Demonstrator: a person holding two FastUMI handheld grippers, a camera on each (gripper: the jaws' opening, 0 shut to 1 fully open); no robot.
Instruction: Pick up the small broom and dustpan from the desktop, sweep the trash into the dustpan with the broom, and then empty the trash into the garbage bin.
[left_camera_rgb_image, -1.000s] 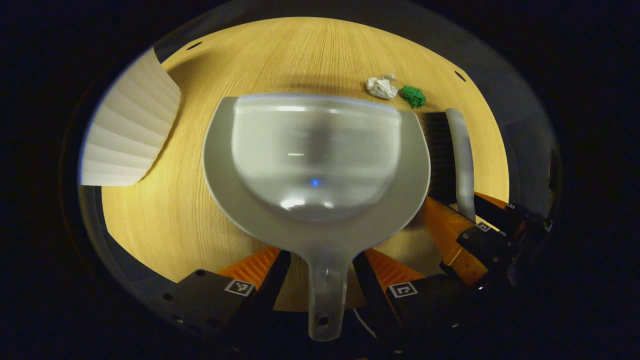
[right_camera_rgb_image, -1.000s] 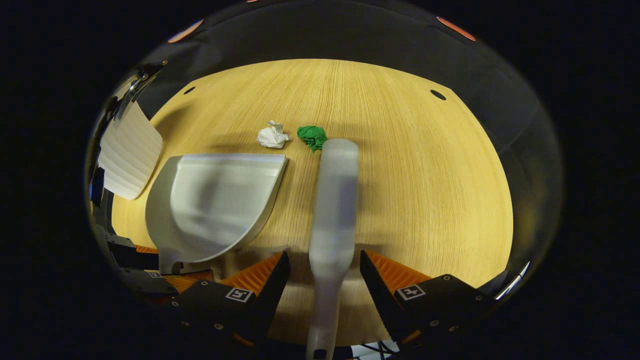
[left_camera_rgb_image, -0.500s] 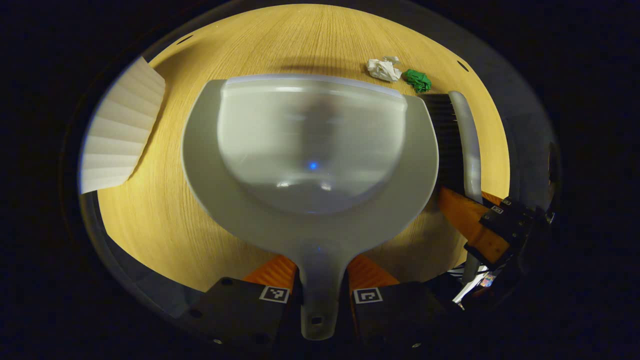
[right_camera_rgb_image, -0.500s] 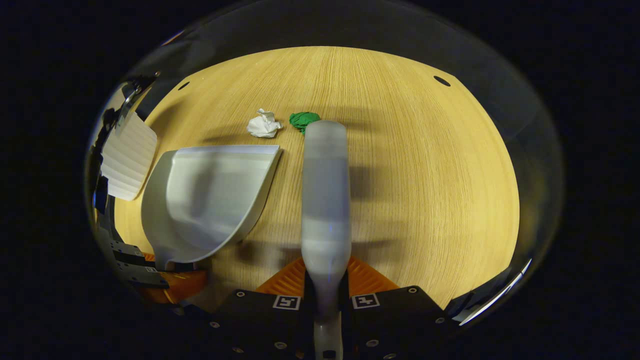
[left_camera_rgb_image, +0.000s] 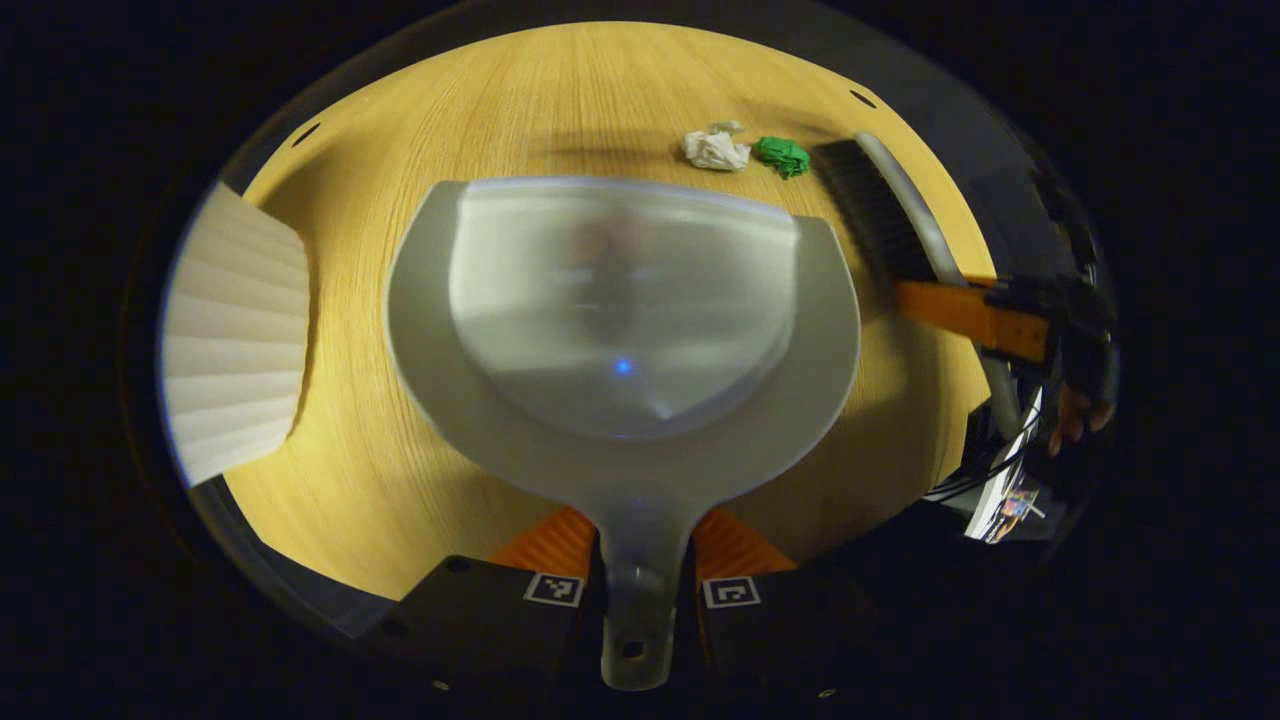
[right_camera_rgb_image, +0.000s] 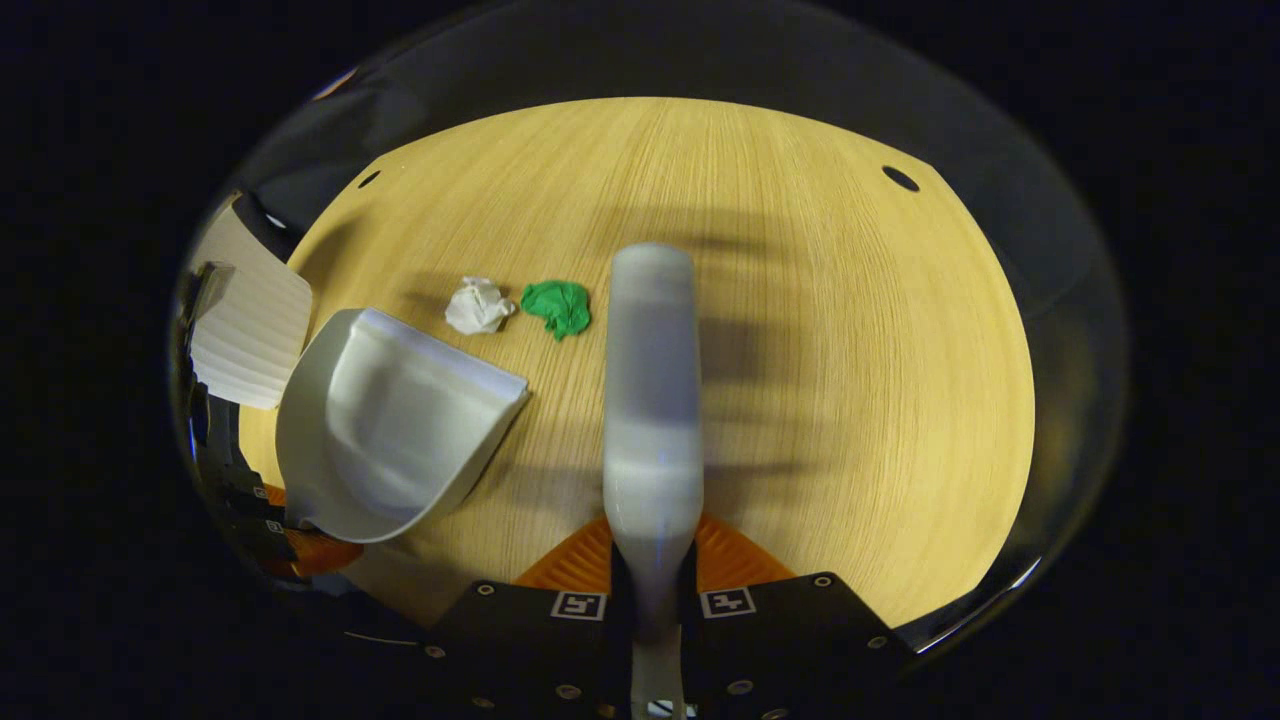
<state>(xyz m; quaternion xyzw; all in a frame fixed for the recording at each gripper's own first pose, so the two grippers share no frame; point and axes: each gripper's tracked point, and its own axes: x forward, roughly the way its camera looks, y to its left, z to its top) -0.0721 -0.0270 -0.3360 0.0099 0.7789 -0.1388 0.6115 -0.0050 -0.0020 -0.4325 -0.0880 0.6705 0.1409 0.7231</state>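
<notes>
My left gripper (left_camera_rgb_image: 640, 545) is shut on the handle of the grey dustpan (left_camera_rgb_image: 620, 310), whose open mouth faces away over the wooden desktop (left_camera_rgb_image: 340, 440). The right gripper (right_camera_rgb_image: 652, 555) is shut on the handle of the small grey broom (right_camera_rgb_image: 650, 390), held above the desk. In the left gripper view the broom (left_camera_rgb_image: 895, 215) shows its dark bristles at the right, with the right gripper (left_camera_rgb_image: 985, 315) behind it. A crumpled white paper (right_camera_rgb_image: 478, 305) and a green paper wad (right_camera_rgb_image: 558, 305) lie on the desk beyond the dustpan (right_camera_rgb_image: 385, 430), left of the broom's tip.
A white ribbed bin (left_camera_rgb_image: 235, 340) stands at the desk's left edge; it also appears at the left in the right gripper view (right_camera_rgb_image: 250, 320). Small dark holes (right_camera_rgb_image: 900, 178) mark the desktop's far corners. A hand (left_camera_rgb_image: 1075, 420) holds the right gripper.
Both grippers closed on their handles about half a second ago. Since then the broom has swung out to the right of the trash, and the dustpan has tilted and shifted slightly.
</notes>
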